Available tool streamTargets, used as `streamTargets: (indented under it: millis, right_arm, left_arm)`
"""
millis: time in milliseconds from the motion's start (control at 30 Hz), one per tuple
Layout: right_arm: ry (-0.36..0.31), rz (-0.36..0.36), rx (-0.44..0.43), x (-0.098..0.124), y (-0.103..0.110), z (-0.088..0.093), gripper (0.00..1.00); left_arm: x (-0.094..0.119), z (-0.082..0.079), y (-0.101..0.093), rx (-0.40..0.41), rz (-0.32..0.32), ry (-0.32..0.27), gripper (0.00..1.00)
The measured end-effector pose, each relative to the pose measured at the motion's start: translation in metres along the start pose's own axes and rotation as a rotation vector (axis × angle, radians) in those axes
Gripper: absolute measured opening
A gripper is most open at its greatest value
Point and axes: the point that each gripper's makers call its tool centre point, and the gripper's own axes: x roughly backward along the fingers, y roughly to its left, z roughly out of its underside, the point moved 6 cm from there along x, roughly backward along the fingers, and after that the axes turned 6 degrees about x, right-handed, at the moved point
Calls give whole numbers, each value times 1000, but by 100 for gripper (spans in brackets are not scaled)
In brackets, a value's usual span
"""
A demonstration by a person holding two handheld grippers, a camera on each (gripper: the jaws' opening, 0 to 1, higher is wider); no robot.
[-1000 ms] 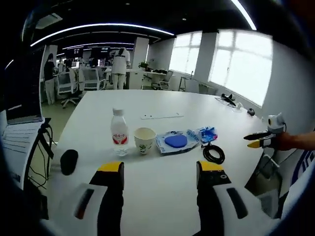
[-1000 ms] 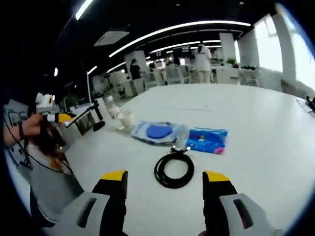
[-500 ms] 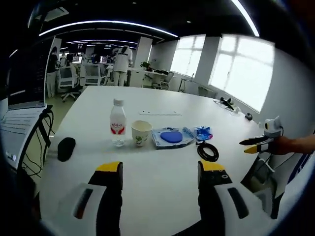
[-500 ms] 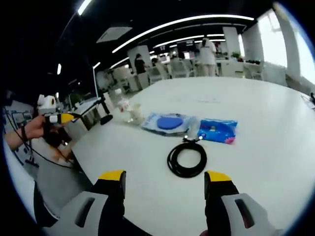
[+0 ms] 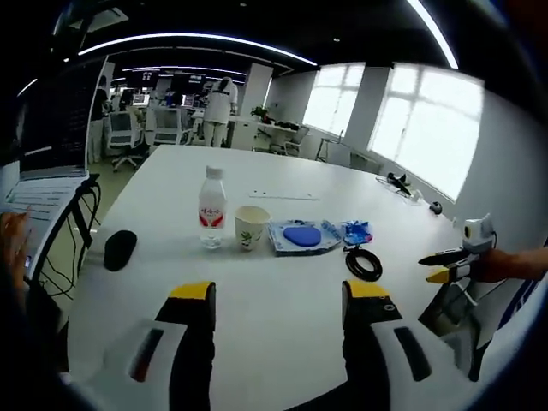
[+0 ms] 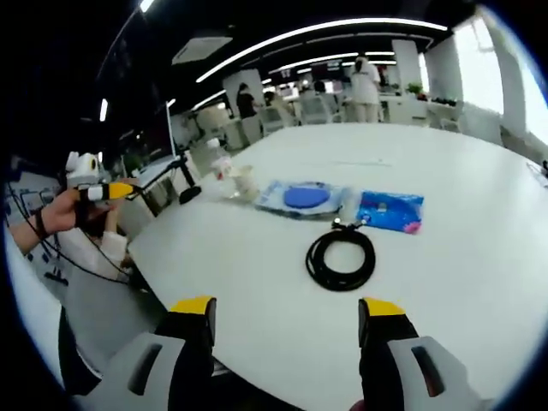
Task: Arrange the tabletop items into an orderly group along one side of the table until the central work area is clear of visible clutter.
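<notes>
left gripper [image 5: 276,295]: jaws apart, empty
right gripper [image 6: 288,308]: jaws apart, empty
row near table [image 5: 257,317] middle: bottle [image 5: 211,205], cup [image 5: 251,228], blue pouch [image 5: 301,236], packet [image 5: 357,231]
cable [image 6: 341,257]: coiled, beside packet
mouse [image 5: 119,250]: left edge

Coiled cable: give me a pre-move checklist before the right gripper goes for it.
1. Right gripper open: ok, jaws spread wide.
2. Right gripper empty: ok, nothing between the jaws.
3. Cable free of clutter: ok, it lies flat on the table, just short of the blue packet and the pouch.
4. Cable in line with the jaws: ok, ahead, slightly right.
5. Left gripper clear of the path: ok, open and back at the table edge.
6. Cable end unplugged: cannot tell.
</notes>
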Motion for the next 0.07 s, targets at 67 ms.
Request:
streamTargets:
  millis: [67]
  right_arm:
    - [2, 9, -1, 0, 0, 0, 68]
  left_arm:
    - [2, 0, 5, 17, -1, -11, 59]
